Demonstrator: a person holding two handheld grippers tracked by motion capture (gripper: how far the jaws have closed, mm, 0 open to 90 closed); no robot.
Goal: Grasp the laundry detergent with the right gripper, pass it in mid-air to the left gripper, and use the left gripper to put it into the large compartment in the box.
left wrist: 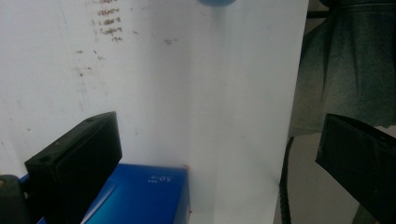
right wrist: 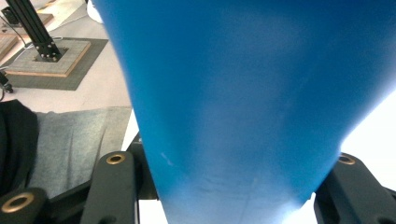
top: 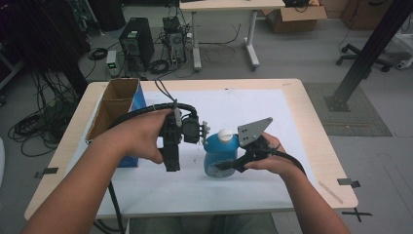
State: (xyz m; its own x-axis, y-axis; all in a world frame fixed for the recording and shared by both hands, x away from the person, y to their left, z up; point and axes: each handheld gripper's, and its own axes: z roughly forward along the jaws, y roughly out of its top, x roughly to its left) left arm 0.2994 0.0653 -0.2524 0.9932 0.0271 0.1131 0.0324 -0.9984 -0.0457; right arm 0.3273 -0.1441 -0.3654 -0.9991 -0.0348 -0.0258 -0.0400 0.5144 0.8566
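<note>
A blue bottle [top: 219,157] with a white cap [top: 225,135] stands upright near the middle of the white sheet [top: 263,112]. My right gripper [top: 228,165] comes in from the right and is shut on the bottle's lower body. In the right gripper view the blue bottle [right wrist: 243,93] sits squeezed between both jaws of the right gripper [right wrist: 231,161]. My left gripper [top: 171,163] hangs just left of the bottle, pointing down at the sheet. In its own view the left gripper [left wrist: 215,128] is open with nothing between its jaws, and the bottle's base [left wrist: 217,2] peeks in at the top edge.
An open cardboard box [top: 114,105] with blue sides stands at the table's left, right beside my left hand; its blue corner [left wrist: 140,196] lies under the left jaw. The sheet's near edge and the person's lap [left wrist: 345,70] are close. Cables, computers and a desk stand beyond the table.
</note>
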